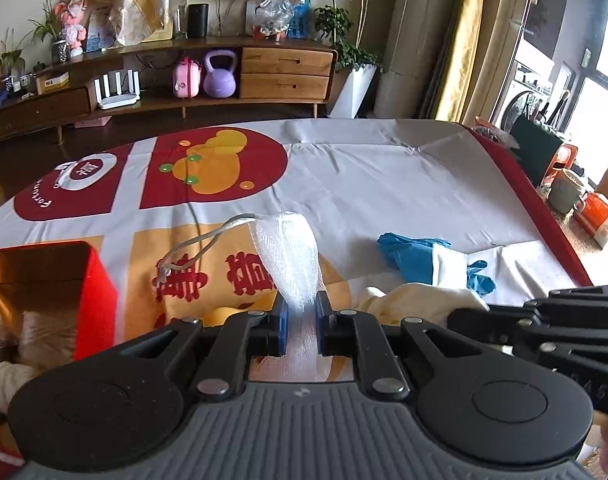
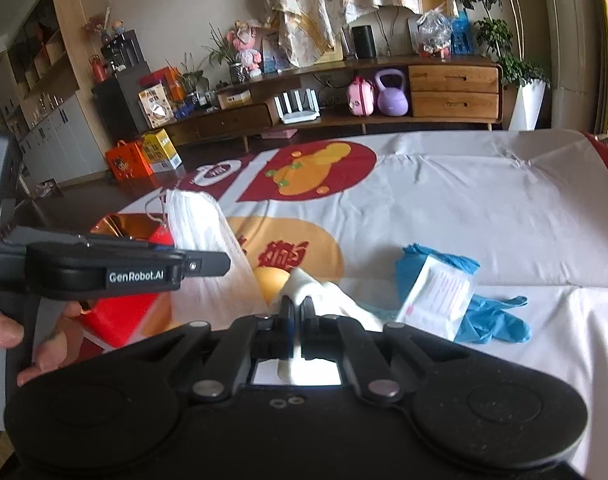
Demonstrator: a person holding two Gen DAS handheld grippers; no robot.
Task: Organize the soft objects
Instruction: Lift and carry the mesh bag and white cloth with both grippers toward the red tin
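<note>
My left gripper [image 1: 300, 322] is shut on a white gauze face mask [image 1: 292, 256] and holds it upright above the table; its ear loop [image 1: 196, 242] trails to the left. The mask also shows in the right wrist view [image 2: 208, 248], beside the left gripper's body [image 2: 104, 268]. My right gripper [image 2: 298, 312] is shut on a cream-white cloth [image 2: 323, 292], which lies on the table [image 1: 415, 300]. A blue rubber glove [image 2: 491, 312] with a white packet [image 2: 439, 296] on it lies to the right.
A red box with a gold lining [image 1: 44, 276] stands open at the left and holds soft items. The table wears a white, red and yellow printed cover [image 1: 383, 184]. A wooden sideboard [image 1: 264, 68] stands behind. Cups and clutter [image 1: 571, 192] sit at the right.
</note>
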